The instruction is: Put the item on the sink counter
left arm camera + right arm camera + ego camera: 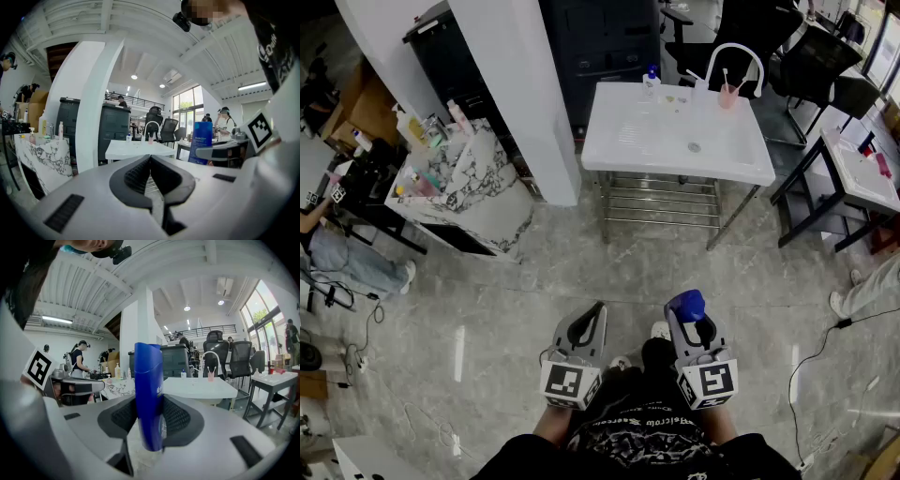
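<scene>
Blue plastic catches the eye first from the head view: a blue bottle (688, 304) stands up between the jaws of the right gripper (692, 324), held low in front of the person over the grey tiled floor (534, 281). Just beside it the left gripper (596, 317) holds nothing. Well ahead of both stands the white sink table (628, 141), with a curved tap (737, 54), a pink cup (727, 95) and a small pump bottle (652, 82) along its far edge. To its left are a white pillar (520, 84) and a marble-patterned table (483, 192) crowded with bottles. From the left gripper view, the left gripper's (150, 159) jaws are pressed together with nothing between them; past their tips the sink table (133, 149) shows in the distance, and off to the right the blue bottle (202, 143) sits upright in the right gripper (225, 151). From the right gripper view, the blue bottle (149, 394) fills the middle, standing upright with the ribbed pads pinching it from both sides, so the right gripper's (150, 417) jaws are clamped on its body. Behind it the sink table (197, 387) stands well apart, with the tap (211, 358) and pink cup (211, 376) on it and dark office chairs (241, 359) beyond. The left gripper (77, 387) pokes in at the left.
</scene>
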The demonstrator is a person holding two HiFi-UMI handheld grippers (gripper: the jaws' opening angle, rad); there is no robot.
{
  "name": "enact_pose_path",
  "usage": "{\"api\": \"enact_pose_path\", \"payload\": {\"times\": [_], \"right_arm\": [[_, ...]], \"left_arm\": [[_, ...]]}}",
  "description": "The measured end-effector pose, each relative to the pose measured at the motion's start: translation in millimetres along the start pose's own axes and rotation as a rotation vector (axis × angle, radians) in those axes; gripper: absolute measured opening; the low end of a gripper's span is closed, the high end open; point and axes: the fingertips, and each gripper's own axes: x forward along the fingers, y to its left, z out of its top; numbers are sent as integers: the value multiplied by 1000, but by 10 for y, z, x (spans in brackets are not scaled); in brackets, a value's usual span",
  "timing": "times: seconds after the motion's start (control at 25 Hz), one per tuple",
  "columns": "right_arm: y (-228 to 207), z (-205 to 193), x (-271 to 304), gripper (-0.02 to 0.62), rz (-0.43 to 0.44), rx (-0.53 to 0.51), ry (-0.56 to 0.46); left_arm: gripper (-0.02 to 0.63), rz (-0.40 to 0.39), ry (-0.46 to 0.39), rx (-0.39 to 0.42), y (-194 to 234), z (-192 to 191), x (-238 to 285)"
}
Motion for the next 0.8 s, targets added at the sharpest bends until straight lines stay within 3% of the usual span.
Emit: {"api": "enact_pose_path", "payload": {"times": [0.36,0.64,0.8], "right_arm": [[126,126,-110,159,-23,29,-79],[-67,79,-5,160,-25,35,-85],[-246,32,179,160,-14,40,-69]], "left_arm": [[8,-28,-50,-6,-6,68,-121],[8,-28,-29,8,-82,-21,78],[8,-11,-22,-36,-34,-71,277]]}}
